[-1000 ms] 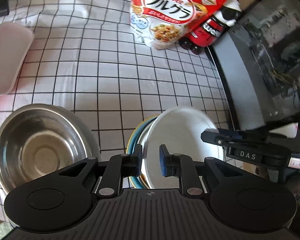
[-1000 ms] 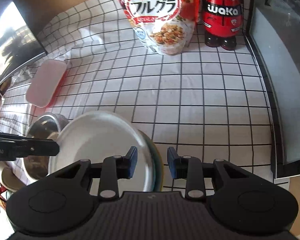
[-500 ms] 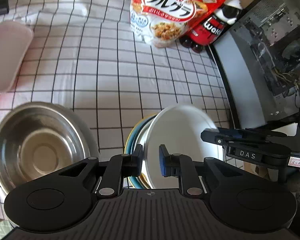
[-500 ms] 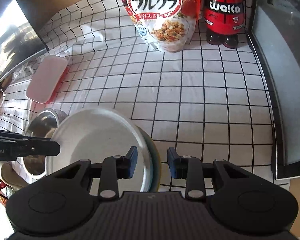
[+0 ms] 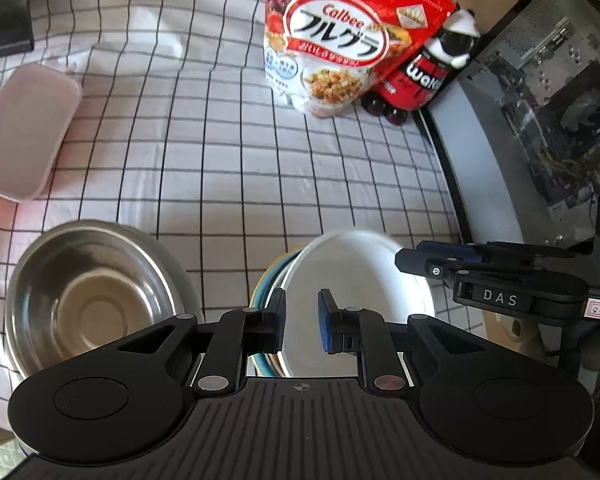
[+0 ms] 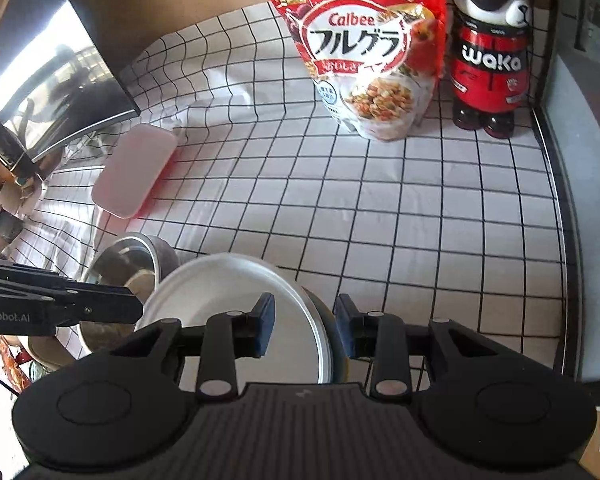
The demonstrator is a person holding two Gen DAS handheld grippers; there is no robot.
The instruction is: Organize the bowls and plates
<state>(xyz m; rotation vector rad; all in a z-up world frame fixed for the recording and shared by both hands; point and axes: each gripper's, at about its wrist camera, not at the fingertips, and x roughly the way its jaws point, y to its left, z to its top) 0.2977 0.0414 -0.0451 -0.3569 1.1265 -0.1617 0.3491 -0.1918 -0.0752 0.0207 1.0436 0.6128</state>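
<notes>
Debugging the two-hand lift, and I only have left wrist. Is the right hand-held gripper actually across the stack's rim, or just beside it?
Observer: Across it. The right hand-held gripper is closed over the rim of the stack, with one finger inside the top plate and the other outside the dishes under it.
Operator: That gripper blocks my view past it. What's to the right of the stack?
Observer: Only checked cloth shows between the stack and the black-edged case.
</notes>
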